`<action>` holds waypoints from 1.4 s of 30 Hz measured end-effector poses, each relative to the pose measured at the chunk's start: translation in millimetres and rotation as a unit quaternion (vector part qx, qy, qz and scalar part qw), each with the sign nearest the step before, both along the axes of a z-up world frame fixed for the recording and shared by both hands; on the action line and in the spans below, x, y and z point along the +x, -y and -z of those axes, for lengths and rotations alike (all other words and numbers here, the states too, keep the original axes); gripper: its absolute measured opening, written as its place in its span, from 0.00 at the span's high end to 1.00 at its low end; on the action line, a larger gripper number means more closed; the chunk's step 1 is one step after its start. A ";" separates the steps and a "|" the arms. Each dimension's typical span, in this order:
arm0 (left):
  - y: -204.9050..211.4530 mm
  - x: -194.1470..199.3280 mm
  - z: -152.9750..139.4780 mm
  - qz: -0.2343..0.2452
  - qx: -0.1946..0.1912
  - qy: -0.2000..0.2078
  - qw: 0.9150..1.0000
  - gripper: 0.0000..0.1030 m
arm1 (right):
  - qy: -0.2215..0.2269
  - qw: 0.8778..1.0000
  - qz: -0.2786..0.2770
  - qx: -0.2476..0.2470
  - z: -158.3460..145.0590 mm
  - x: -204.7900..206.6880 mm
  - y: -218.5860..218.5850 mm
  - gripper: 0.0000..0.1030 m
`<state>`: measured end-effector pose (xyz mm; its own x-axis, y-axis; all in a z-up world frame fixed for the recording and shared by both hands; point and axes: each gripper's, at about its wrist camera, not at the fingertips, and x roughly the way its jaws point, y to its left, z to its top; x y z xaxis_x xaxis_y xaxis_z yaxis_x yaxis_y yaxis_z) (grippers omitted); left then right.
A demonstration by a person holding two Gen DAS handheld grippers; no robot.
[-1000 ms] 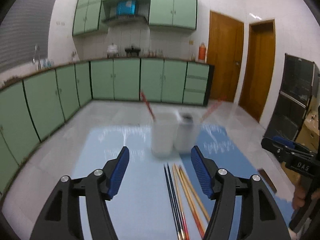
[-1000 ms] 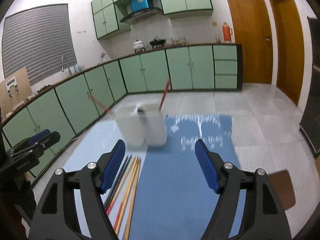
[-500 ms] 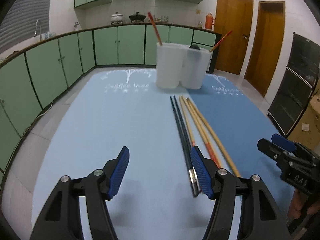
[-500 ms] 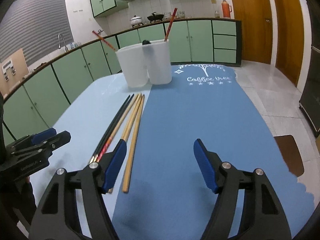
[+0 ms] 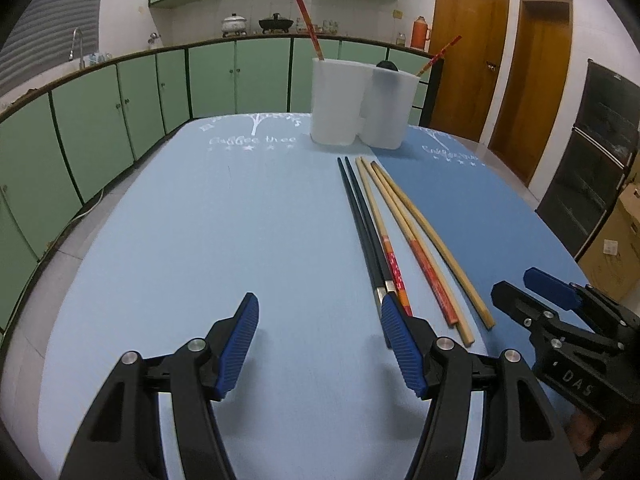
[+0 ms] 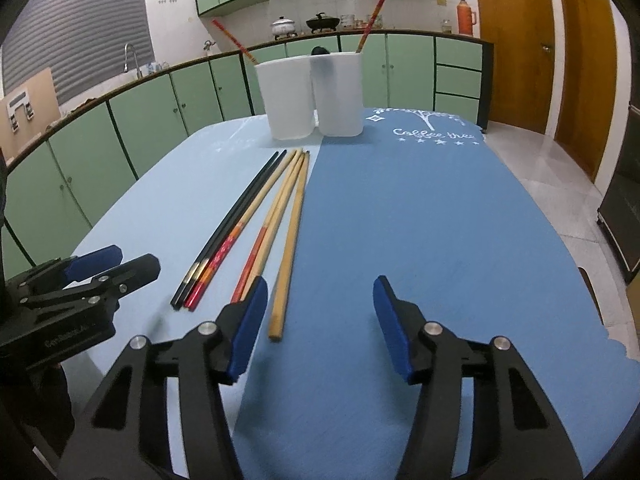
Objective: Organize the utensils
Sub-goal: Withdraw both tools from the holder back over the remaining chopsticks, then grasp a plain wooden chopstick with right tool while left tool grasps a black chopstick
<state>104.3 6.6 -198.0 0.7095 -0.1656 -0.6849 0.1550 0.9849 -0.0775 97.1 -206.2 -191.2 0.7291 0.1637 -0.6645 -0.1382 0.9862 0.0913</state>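
Several chopsticks lie side by side on the blue table: two black ones (image 5: 362,224), two wooden ones with red ends (image 5: 404,224) and a plain wooden one (image 5: 432,236). They also show in the right wrist view (image 6: 256,216). A white two-part holder (image 5: 360,104) (image 6: 310,94) stands at the far end with a red chopstick in each cup. My left gripper (image 5: 318,344) is open and empty, low over the table, left of the chopsticks' near ends. My right gripper (image 6: 320,320) is open and empty, just right of them.
The table has a light blue half (image 5: 200,240) and a darker blue half (image 6: 420,220). Green kitchen cabinets (image 5: 120,120) run behind it. Wooden doors (image 5: 472,60) and a black oven unit (image 5: 592,168) stand to the right.
Both grippers have dropped low toward the table and come nearer the chopsticks' near ends. Both stay open. The chopsticks and holder have not moved.
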 end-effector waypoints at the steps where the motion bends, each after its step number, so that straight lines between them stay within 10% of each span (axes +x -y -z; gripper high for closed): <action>1: 0.7 -0.7 1.2 0.001 -0.001 -0.001 1.000 0.39 | -0.001 1.000 -0.003 -0.001 1.2 -1.0 -1.5 0.53; 16: 5.7 -9.2 3.7 0.015 -0.003 -0.006 1.000 0.39 | -0.013 0.999 -0.035 -0.033 13.7 -4.6 -20.0 0.93; 42: 17.2 -1.9 17.4 0.004 0.034 -0.020 0.999 0.47 | -0.017 0.999 -0.017 -0.029 12.7 1.3 -9.2 0.94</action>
